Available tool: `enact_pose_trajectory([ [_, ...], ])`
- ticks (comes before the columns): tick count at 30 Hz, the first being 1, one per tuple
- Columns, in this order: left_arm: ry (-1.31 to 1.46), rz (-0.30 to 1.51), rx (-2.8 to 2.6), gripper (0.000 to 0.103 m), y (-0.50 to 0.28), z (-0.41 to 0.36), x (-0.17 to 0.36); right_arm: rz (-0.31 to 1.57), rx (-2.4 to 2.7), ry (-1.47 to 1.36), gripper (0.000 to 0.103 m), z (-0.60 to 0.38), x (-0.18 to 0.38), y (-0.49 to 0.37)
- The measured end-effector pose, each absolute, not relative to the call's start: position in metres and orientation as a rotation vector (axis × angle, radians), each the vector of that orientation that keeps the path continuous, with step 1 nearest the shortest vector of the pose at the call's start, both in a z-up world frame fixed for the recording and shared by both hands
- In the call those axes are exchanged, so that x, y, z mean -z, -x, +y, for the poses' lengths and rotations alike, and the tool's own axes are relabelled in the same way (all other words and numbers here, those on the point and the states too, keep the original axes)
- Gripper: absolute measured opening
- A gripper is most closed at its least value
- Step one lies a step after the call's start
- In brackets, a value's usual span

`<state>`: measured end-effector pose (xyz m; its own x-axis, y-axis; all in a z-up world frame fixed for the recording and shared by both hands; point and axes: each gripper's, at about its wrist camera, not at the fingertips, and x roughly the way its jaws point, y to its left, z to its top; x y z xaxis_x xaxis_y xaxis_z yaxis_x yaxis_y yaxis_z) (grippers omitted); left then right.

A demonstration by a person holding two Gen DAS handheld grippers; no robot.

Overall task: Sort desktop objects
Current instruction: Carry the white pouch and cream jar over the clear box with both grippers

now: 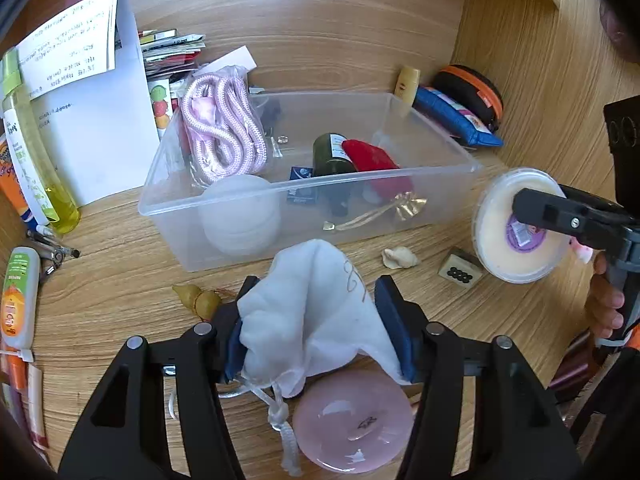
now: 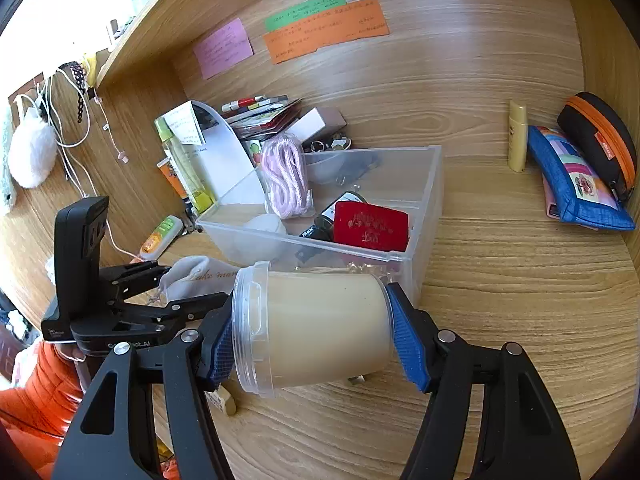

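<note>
Left gripper (image 1: 316,328) clamps crumpled white drawstring cloth pouch (image 1: 316,320); right gripper (image 2: 310,332) clamps cream-filled translucent plastic tub (image 2: 316,328), sideways.

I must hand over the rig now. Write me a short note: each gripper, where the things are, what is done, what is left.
Left gripper: shut on the white drawstring pouch, just in front of the clear bin.
Right gripper: shut on the cream tub, held on its side by the bin's near right corner.
Done: pink rope, red case, dark bottle and a white ball lie in the bin.
Left: put in pouch and tub; then, on the desk, pink disc, shell, small cube, gourd charm.
</note>
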<state>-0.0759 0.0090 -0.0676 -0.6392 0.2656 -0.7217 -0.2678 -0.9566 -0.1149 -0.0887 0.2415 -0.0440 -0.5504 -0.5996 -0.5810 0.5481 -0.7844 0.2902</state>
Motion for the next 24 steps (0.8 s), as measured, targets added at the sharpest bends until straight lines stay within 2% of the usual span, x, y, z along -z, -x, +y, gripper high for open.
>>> enact_pose_trajectory([
  [8,1.216,0.022,-2.541,0.061,0.086,0.007,0.08,-0.061,2.305,-0.912,0.063,0.232,0.044,0.087],
  [10,1.256,0.057,-2.504,0.066,0.092,0.012,0.086,-0.057,2.301,-0.918,0.063,0.23,0.045,0.088],
  [15,1.298,0.193,-2.464,0.067,0.096,0.025,0.092,-0.046,2.3,-0.917,0.063,0.227,0.046,0.087],
  [20,1.346,0.202,-2.426,0.074,0.107,0.025,0.099,-0.054,2.301,-0.92,0.063,0.227,0.046,0.089],
  [24,1.356,0.262,-2.413,0.076,0.111,0.031,0.103,-0.057,2.299,-0.922,0.063,0.228,0.045,0.091],
])
